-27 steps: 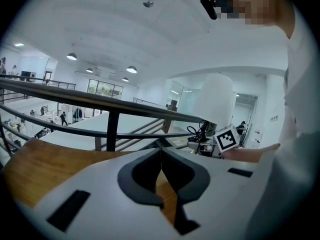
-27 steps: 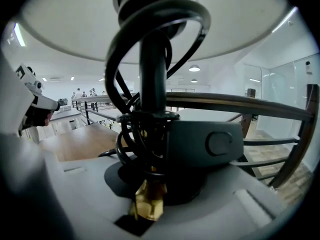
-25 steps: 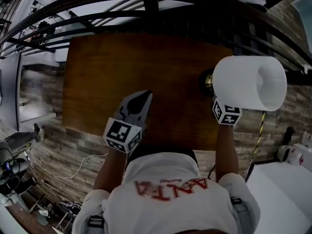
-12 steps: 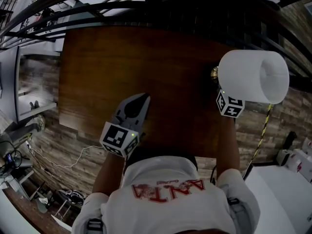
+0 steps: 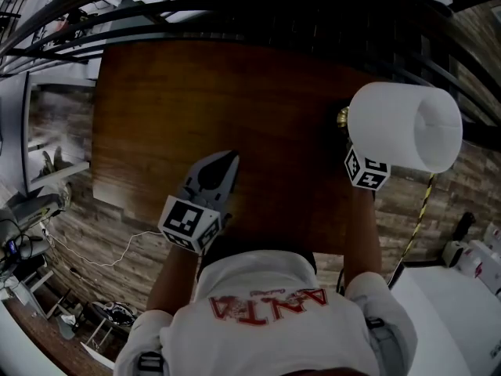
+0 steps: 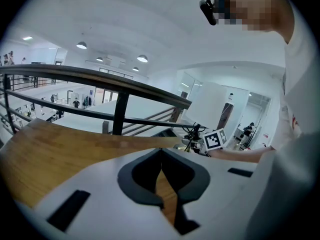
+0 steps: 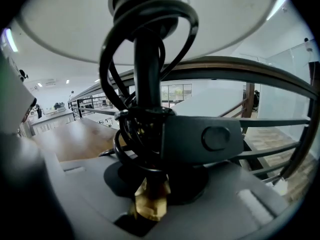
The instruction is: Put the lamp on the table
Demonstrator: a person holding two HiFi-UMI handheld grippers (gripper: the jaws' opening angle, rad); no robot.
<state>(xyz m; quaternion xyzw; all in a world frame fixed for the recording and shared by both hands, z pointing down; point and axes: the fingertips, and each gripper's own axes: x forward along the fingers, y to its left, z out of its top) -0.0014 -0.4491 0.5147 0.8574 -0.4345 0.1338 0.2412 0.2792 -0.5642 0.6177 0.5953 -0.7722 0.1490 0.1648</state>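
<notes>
The lamp has a white drum shade (image 5: 403, 126), a black stem (image 7: 147, 74) wound with black cord, and a brass fitting (image 7: 150, 201). It is over the right edge of the brown wooden table (image 5: 196, 92). My right gripper (image 5: 354, 149) reaches under the shade. In the right gripper view, my right gripper (image 7: 150, 206) holds the stem and brass fitting between its jaws, which are opening slightly. I cannot tell whether the lamp's foot touches the table. My left gripper (image 5: 228, 157) hovers over the table's near edge, shut and empty, seen again as the left gripper (image 6: 161, 151).
A dark metal railing (image 5: 235, 6) runs along the table's far side, with a drop to a lower floor beyond. A black cord switch (image 7: 215, 139) hangs by the stem. The floor around the table is wood-plank patterned, and a white unit (image 5: 446, 312) stands at the lower right.
The lamp and right gripper have shifted slightly farther over the table's right side. The left gripper has stayed almost still, shut.
</notes>
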